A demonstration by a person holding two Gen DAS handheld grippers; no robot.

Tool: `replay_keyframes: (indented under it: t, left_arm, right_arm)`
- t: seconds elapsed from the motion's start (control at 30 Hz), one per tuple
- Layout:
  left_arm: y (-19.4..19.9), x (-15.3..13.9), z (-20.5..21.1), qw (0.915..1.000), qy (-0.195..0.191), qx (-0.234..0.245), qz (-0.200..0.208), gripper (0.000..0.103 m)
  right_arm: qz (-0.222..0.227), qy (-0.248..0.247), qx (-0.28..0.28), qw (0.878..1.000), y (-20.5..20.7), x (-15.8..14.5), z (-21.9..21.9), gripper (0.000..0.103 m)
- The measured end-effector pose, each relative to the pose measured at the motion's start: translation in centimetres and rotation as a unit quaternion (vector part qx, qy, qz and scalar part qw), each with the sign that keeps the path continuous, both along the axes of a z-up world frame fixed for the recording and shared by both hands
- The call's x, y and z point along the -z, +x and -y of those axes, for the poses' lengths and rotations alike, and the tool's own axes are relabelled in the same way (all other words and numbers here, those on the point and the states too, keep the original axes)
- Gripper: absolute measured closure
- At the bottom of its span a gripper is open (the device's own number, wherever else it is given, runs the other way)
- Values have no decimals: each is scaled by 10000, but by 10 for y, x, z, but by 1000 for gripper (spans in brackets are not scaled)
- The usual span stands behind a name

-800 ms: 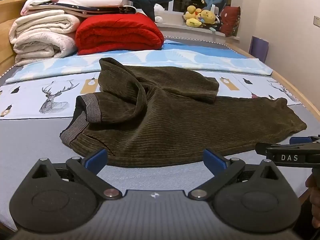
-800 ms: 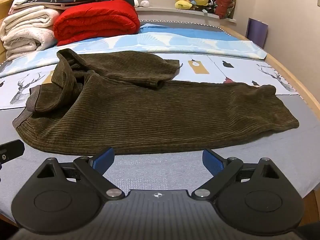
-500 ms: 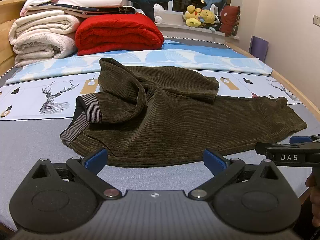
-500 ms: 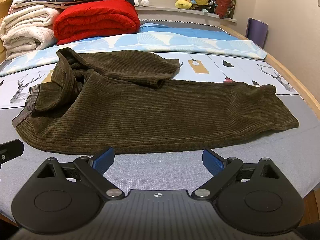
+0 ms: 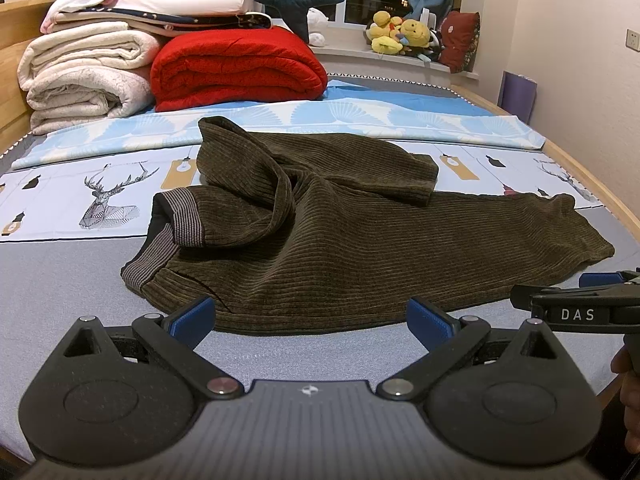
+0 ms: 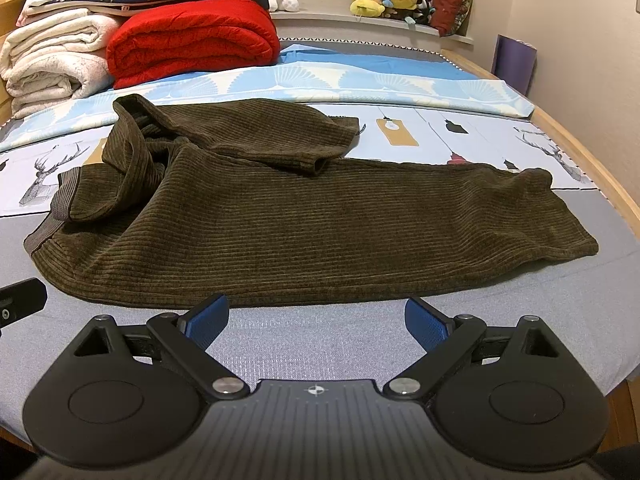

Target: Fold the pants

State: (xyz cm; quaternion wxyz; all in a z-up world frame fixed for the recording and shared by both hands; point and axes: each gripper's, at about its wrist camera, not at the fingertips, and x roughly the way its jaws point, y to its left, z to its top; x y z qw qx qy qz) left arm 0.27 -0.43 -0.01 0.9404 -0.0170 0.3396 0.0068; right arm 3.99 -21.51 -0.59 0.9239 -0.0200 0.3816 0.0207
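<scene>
Dark olive corduroy pants (image 5: pixel 360 240) lie crumpled on the bed, waistband with grey ribbed band at the left, one leg stretched to the right, the other bunched across the top. They also show in the right wrist view (image 6: pixel 304 224). My left gripper (image 5: pixel 310 320) is open and empty just before the pants' near edge by the waist. My right gripper (image 6: pixel 316 322) is open and empty just before the near edge of the long leg. The right gripper's side shows in the left wrist view (image 5: pixel 576 308).
Folded white blankets (image 5: pixel 80 76) and a red quilt (image 5: pixel 236 68) are stacked at the bed's far left. Plush toys (image 5: pixel 400 32) sit on the windowsill. The wooden bed edge (image 6: pixel 592 160) runs along the right. Grey sheet (image 6: pixel 312 344) lies under the grippers.
Both grippers have crept slightly forward toward the pants' near edge. The pants have not moved.
</scene>
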Motion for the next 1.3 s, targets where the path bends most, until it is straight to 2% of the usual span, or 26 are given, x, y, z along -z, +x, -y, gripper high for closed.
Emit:
replay_keyframes:
  t: [0.27,0.4,0.47,0.5,0.53,0.57,0.6,0.63,0.67,0.7,0.73,0.83,0.87,0.9,0.93,0.97,1.03,1.07,1.13,1.17,1.2,1.27,1.3]
  left_arm:
    - [-2,-2,-1,10000,-19,2,-2,1]
    - [-2,-3,0,10000,1,16,-13,4]
    - [-2,-3,1,10000,31,58,-5,10]
    - [-2,-3,1,10000,43,85,17,18]
    - [-1,-4,0,9999,63,105,39,30]
    - [-1,-5,-1,9999,57,133,60,37]
    - [0,-6,-3,9998,50,168,76,51]
    - [1,-8,-6,9997,-6,224,92,64]
    - [3,-9,-9,9996,-29,279,74,71]
    - [7,-11,-12,9994,-28,350,36,84]
    - [12,-14,-17,9991,-34,414,-47,87]
    - [31,-22,-38,9981,-214,561,-160,87]
    - [40,-22,-47,9972,-259,656,-242,87]
    - [51,-22,-55,9971,-58,720,-219,87]
    - [64,-21,-61,9965,241,743,-283,87]
    - [78,-16,-70,9951,437,768,-446,86]
    - [109,4,-96,9911,675,666,-937,86]
    - [121,14,-111,9911,627,536,-1040,85]
    - [141,35,-144,9913,161,117,-1302,84]
    - [151,43,-162,9886,-215,-132,-1482,83]
    - [161,48,-177,9840,-541,-404,-1651,77]
    - [173,49,-195,9793,-1111,-674,-1555,65]
    - [179,49,-200,9777,-1286,-697,-1506,53]
  right_arm:
    - [-1,-3,1,10000,0,-2,-2,8]
    - [4,6,-2,10000,0,-5,-5,8]
    - [12,26,-24,10000,0,-1,-5,9]
    - [22,46,-40,10000,0,0,-5,10]
    - [37,71,-55,10000,0,-2,-2,14]
    - [68,114,-82,9999,0,-3,-1,19]
    - [101,141,-101,9998,0,-3,-1,21]
    - [158,213,-145,9995,1,-3,1,29]
    - [238,326,-230,9989,1,-5,0,46]
    - [407,547,-338,9971,4,-8,-2,55]
    - [505,690,-418,9955,5,-11,-2,63]
    - [788,792,-783,9907,12,-26,-4,65]
    - [732,835,-935,9894,17,-32,-4,64]
    - [710,768,-1154,9878,23,-37,-6,64]
    - [997,829,-1457,9808,24,-47,-9,64]
    - [799,850,-1796,9768,33,-48,-10,64]
    - [894,529,-2348,9665,45,-55,-24,64]
    - [787,379,-2579,9622,53,-52,-31,64]
    - [756,38,-2958,9522,65,-44,-56,64]
    - [602,100,-3032,9510,67,-35,-57,64]
    - [505,53,-3105,9492,69,-24,-64,64]
    - [192,-105,-3244,9457,80,-3,-82,64]
    - [19,-211,-3325,9429,87,6,-92,64]
